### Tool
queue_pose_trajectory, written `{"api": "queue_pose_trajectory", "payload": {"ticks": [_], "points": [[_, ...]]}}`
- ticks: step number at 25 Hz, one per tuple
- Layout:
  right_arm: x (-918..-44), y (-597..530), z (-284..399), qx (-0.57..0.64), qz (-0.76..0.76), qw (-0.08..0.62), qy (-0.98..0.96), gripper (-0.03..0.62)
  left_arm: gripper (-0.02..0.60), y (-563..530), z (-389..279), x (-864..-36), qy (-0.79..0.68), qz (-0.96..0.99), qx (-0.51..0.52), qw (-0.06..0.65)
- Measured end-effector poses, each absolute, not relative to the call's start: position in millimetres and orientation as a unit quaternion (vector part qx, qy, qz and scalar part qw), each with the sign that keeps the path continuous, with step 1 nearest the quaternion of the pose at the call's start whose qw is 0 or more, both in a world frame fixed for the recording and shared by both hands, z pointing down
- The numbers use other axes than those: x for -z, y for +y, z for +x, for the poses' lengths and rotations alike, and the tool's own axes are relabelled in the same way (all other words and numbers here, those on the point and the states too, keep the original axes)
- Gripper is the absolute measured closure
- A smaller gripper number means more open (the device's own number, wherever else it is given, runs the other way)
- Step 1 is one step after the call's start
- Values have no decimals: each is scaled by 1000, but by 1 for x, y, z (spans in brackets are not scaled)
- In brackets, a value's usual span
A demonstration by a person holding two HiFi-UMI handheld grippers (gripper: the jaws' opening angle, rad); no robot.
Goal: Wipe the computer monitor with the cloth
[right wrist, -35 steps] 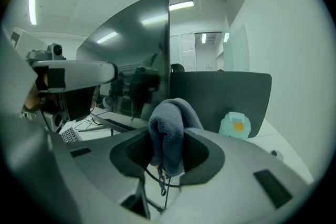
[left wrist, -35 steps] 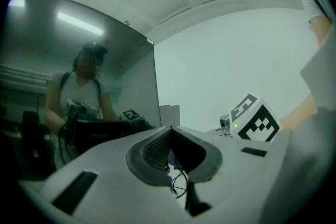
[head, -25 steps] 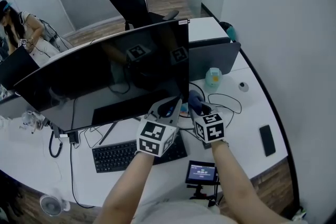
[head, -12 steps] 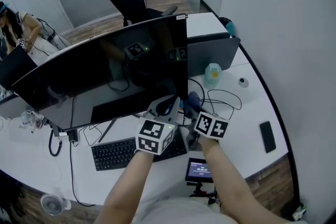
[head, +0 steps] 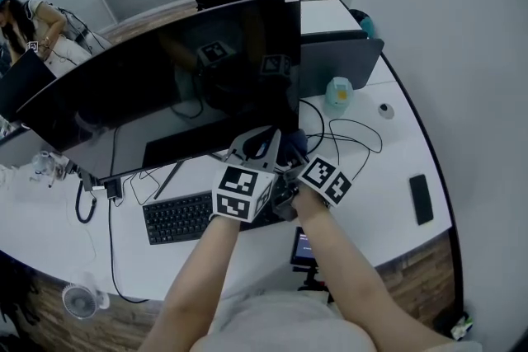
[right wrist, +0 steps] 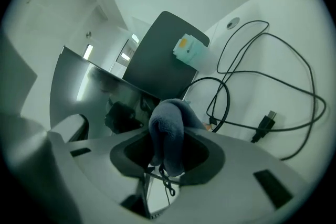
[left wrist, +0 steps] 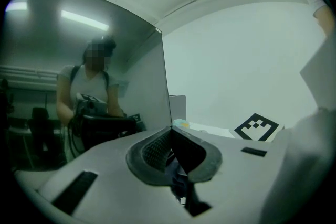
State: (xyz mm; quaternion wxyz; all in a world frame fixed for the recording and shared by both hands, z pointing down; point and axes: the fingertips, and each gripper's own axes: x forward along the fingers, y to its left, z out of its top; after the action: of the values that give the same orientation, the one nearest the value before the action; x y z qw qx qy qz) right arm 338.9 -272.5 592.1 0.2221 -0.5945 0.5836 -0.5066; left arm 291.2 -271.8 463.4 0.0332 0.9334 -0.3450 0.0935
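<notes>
While right gripper [right wrist: 167, 145] clamps cloth [right wrist: 168, 122] near the monitor [head: 165, 99] | left gripper [left wrist: 169, 135] — jaws closed together.

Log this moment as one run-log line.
right gripper: shut on cloth | left gripper: shut, beside right | cloth: by monitor lower right corner, contact unclear

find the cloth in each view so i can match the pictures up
head view: cloth, dark blue, just under the monitor at its lower right corner.
left gripper view: not clearly in it; a bluish scrap low between the jaws may be it.
right gripper view: centre, cloth pinched in the right gripper.
shared landmark: the monitor's dark screen, left of centre in both gripper views.
</notes>
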Motion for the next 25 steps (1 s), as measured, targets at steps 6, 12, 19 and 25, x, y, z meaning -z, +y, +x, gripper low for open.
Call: {"api": "queue_pose_trajectory", "payload": {"ticks": [6, 12, 19, 25], "points": [[-591, -278, 327, 510, -580, 248, 585, 464, 574, -274, 279, -462, -360, 927, -91, 44], [-589, -282, 323, 509, -572, 278, 580, 467, 574, -275, 270, -461, -366, 925, -97, 36], [-589, -286, 314, 509, -575, 280, 577, 467, 574, -277, 260, -462, -368, 924, -99, 35], [-590, -283, 309, 503, -583, 272, 578, 467, 574, -276, 253, -467, -370, 923, -99, 45]]}}
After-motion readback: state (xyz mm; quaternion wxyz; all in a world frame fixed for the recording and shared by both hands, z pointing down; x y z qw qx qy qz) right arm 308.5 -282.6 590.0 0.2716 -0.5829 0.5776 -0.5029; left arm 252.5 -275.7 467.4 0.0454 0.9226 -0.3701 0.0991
